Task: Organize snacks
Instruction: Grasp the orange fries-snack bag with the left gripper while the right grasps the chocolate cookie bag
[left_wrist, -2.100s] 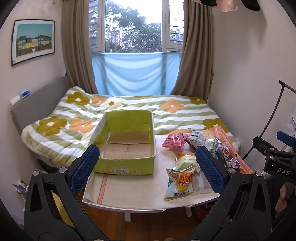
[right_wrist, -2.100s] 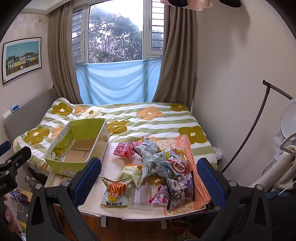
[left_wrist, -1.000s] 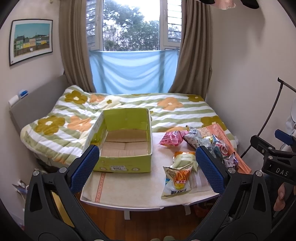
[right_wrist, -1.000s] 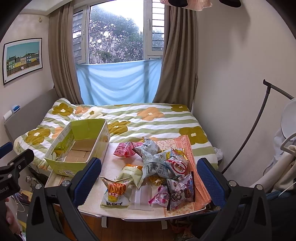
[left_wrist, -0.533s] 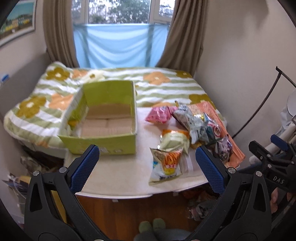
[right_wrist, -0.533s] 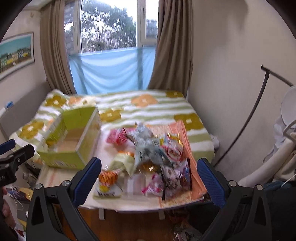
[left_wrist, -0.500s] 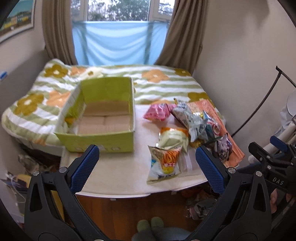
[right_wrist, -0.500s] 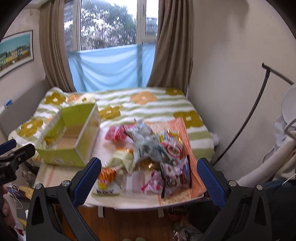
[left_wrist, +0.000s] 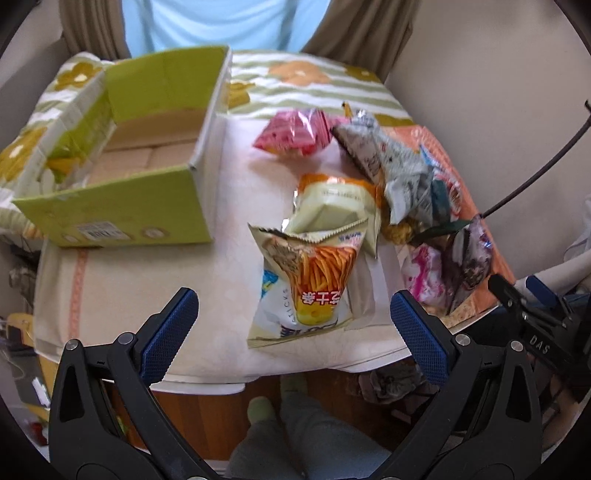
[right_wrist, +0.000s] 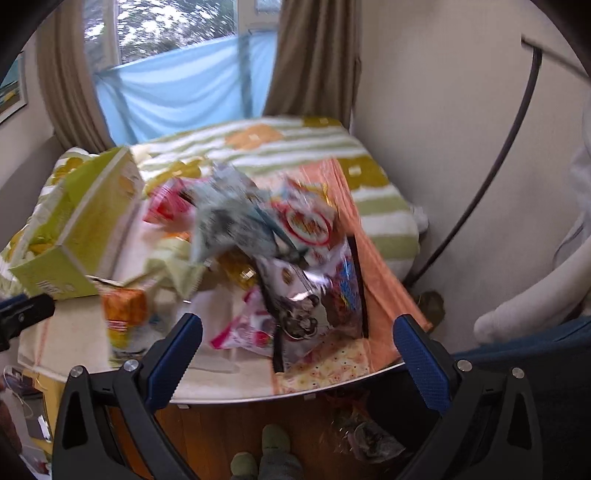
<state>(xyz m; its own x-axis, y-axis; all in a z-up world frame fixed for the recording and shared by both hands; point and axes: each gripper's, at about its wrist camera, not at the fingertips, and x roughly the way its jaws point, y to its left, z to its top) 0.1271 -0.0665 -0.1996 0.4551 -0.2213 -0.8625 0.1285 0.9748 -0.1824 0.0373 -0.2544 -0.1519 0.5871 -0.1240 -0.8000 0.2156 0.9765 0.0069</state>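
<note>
Both grippers are wide open and empty; the left gripper (left_wrist: 294, 319) sits lower centre, and the orange-and-white bag of potato sticks (left_wrist: 304, 286) lies right between its blue pads, long axis pointing up-frame. The open green cardboard box (left_wrist: 122, 206) is upper left, so left's nearer. The right gripper (right_wrist: 297, 341) view is motion-blurred, and its overlapping snack pile (right_wrist: 280, 251) is hard to sort out.

Black left claw (left_wrist: 293, 332) and right claw (right_wrist: 297, 345), blue textured pads, silver screws.

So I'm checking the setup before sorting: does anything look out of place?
Nothing is spilled or damaged. The snack packets lie in a loose heap on the white table, and the green cardboard box has no snacks in it yet.
</note>
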